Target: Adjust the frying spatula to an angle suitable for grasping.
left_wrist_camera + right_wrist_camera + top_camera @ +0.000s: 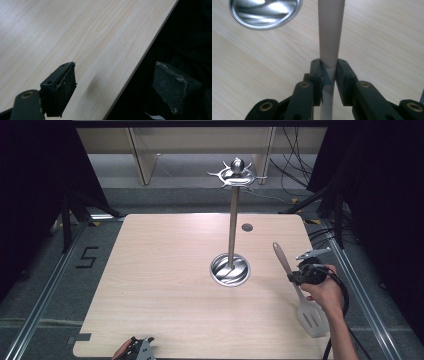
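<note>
Item 1, surface: my desk (165, 285), a pale wood-grain top with rounded far corners, one notch cut into its near left edge and a small dark round hole (247, 227) toward the far right. The grain runs lengthwise in fine light streaks.

Item 2, room: grey carpeted floor (40, 270) around the desk, metal rails (42, 292) running along both sides, black curtains left and right, light wooden frames at the back, loose black cables (295, 175) on the floor at the far right.

Item 3, writing: a single black "5" (86, 257) marked on the floor to the left of the desk. No other lettering legible.

Item 4, utensil stand (231, 220): a polished metal round base right of the desk's centre, an upright pole, a ring of hooks under a ball knob at the top.

Item 5, spatula (312, 317): pale handle, slotted light-coloured blade, at the right side of the desk, handle pointing toward the far side, blade nearest me.

Item 6, my right gripper (295, 278): pressed onto the spatula's handle partway along, both pads (315, 75) tight against it, near the stand's base.

Item 7, my left gripper (137, 349): at the desk's near edge, spread wide, nothing between its pads (63, 87); one over the wood, the other beyond the edge.
</note>
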